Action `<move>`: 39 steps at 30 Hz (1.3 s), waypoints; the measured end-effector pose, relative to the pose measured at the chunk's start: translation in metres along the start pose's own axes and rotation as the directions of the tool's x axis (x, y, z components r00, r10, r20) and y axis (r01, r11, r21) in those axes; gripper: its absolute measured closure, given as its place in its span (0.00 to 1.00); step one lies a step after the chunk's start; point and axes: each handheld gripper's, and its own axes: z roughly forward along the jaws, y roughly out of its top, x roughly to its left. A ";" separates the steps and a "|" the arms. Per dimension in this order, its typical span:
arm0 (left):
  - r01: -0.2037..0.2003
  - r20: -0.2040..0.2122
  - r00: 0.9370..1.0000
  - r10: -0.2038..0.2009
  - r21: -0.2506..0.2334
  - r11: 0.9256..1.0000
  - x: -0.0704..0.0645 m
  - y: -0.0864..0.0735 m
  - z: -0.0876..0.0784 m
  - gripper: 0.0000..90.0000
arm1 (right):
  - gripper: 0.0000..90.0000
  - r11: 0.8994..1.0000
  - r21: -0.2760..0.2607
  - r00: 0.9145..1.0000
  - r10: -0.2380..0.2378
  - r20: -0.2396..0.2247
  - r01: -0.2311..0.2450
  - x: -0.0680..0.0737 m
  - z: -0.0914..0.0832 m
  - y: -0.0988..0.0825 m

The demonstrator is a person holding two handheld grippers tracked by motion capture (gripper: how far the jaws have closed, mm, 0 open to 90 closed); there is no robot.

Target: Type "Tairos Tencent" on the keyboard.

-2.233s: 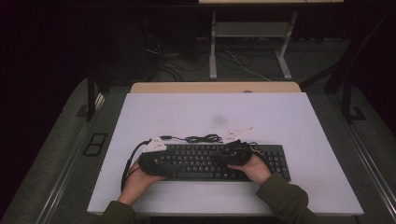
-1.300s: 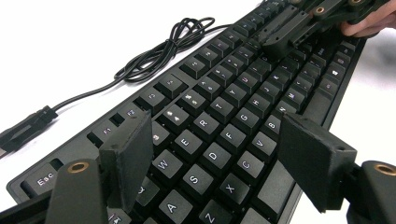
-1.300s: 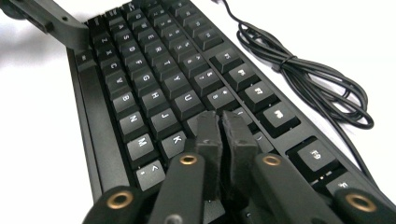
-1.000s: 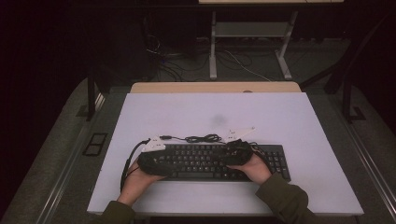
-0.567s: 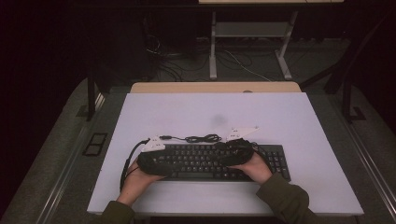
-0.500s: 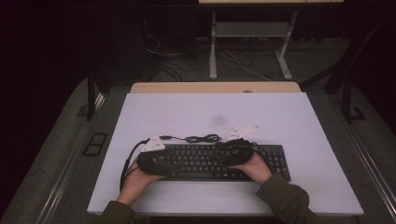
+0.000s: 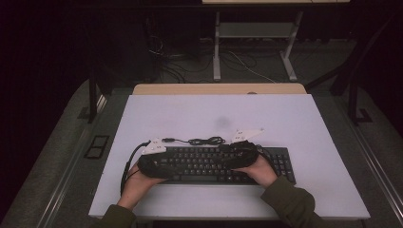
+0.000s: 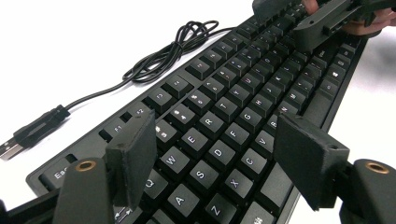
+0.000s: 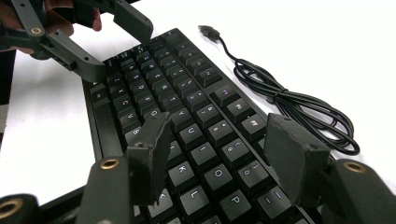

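Keyboard (image 7: 214,164) near table's front edge (image 7: 228,211); both tongs (image 8: 210,154) (image 9: 219,154) spread above keys, pinching nothing.

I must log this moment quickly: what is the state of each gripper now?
Left gripper: open over the black plastic keyboard, holding nothing.
Right gripper: jaws just opened, over the same keyboard, holding nothing.

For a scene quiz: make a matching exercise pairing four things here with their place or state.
Things:
1. keyboard
2. USB plug
3. left gripper
4. right gripper

Places or states:
A. over the keyboard's left end, open
B. lying flat on the white table
C. over the keys right of the middle, open
D. on the table behind the keyboard's left end, connected to nothing

Pairs: 1-B, 2-D, 3-A, 4-C
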 end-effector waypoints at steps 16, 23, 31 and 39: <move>-0.016 0.009 1.000 0.016 0.035 0.999 0.003 -0.003 -0.004 0.80 | 0.45 1.000 -0.002 1.000 0.004 0.002 -0.004 0.000 0.000 0.000; -0.013 0.027 1.000 0.012 0.049 0.999 0.004 -0.004 -0.003 0.99 | 0.45 1.000 -0.005 1.000 0.002 0.001 -0.002 0.000 0.000 0.000; -0.013 0.021 1.000 0.011 0.066 0.998 0.003 -0.005 0.001 0.99 | 0.45 1.000 -0.006 1.000 -0.003 0.001 0.003 0.000 0.000 0.000; -0.012 0.015 1.000 0.011 0.078 0.997 0.003 -0.006 0.006 0.99 | 0.45 1.000 -0.006 1.000 -0.003 0.002 0.003 0.000 0.000 0.000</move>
